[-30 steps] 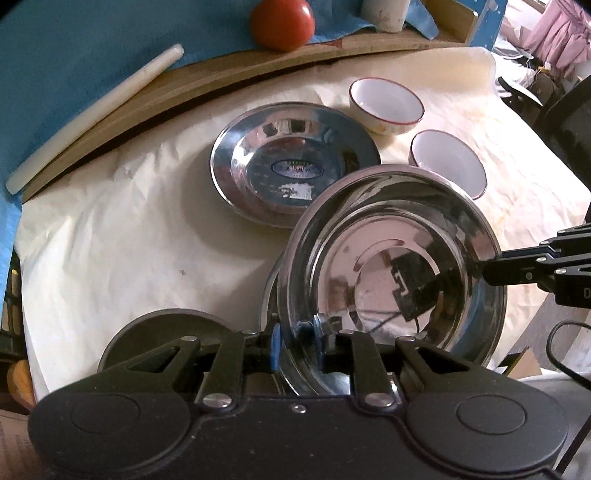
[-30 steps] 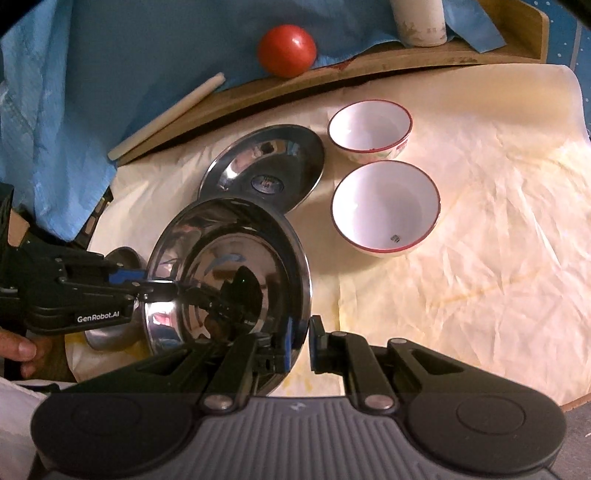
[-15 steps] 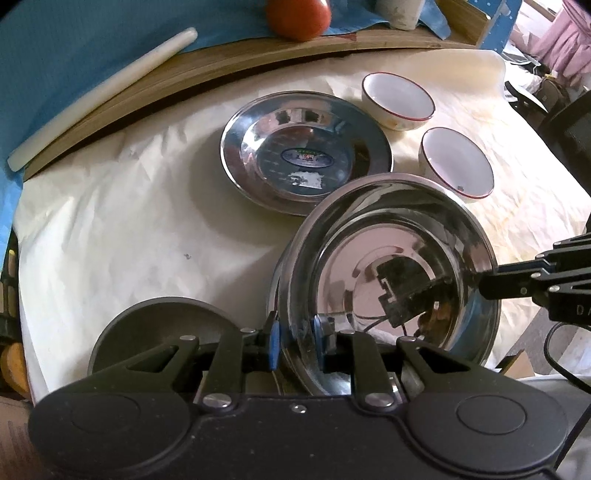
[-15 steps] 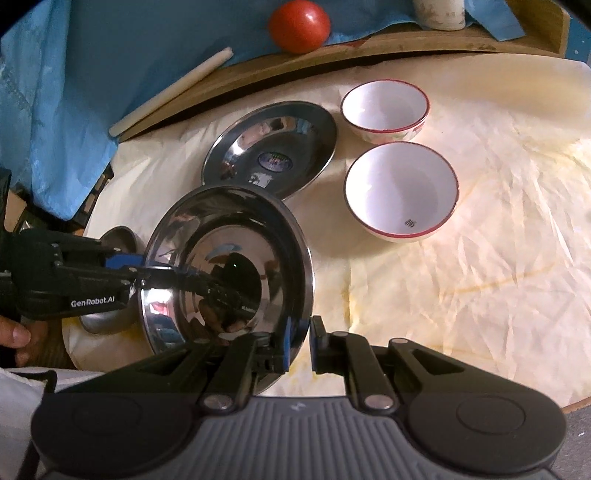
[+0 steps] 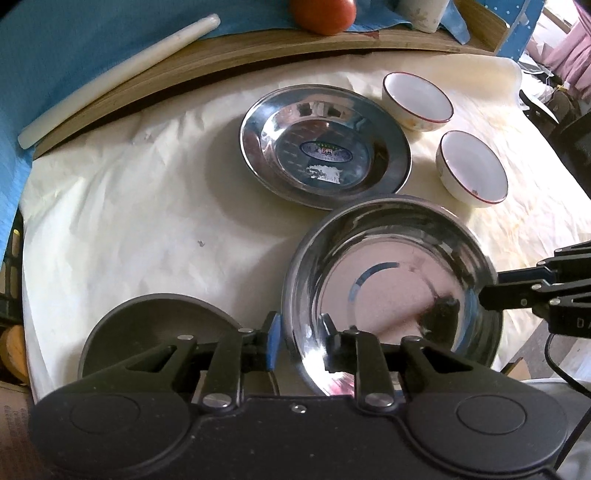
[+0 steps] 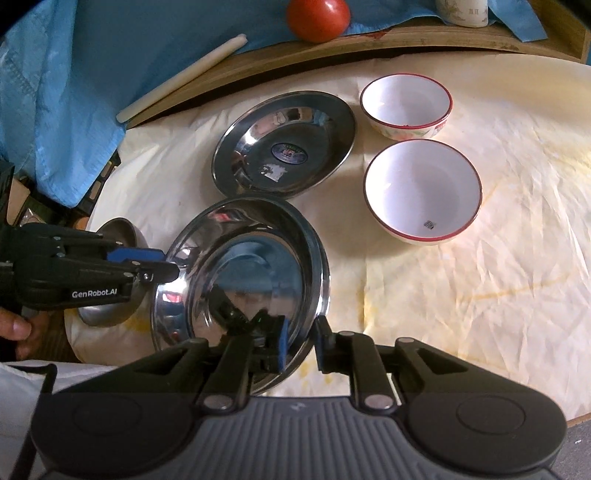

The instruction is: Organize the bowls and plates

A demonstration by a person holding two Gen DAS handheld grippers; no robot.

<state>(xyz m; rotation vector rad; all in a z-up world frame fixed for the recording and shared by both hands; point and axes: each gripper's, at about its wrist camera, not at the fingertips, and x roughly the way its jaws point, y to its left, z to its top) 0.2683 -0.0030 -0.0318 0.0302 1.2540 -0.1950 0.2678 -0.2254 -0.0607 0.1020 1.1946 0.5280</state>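
Observation:
A shiny steel plate (image 5: pixel 388 288) (image 6: pixel 240 273) sits low over the paper-covered table near its front edge. My left gripper (image 5: pixel 300 345) (image 6: pixel 166 271) straddles its left rim. Its jaws are opening, with a gap showing between the pads and the rim. My right gripper (image 6: pixel 301 343) (image 5: pixel 484 295) straddles the opposite rim. Its jaws are opening too and no longer pinch the metal. Behind lies a second steel plate (image 5: pixel 325 147) (image 6: pixel 284 147) with a sticker. Two white bowls with red rims (image 5: pixel 417 96) (image 5: pixel 472 166) (image 6: pixel 406 99) (image 6: pixel 423 188) stand to its right.
A small dark steel bowl (image 5: pixel 155 325) (image 6: pixel 122 229) sits beside the left gripper. At the back a wooden board carries a tomato (image 5: pixel 321 14) (image 6: pixel 317 18), a white rod (image 5: pixel 118 74) (image 6: pixel 181 77) and blue cloth. A person's hand (image 6: pixel 14 328) holds the left gripper.
Both grippers' jaws have spread apart from the near plate's rim, which they pinched before. The plate lies a little flatter and lower.

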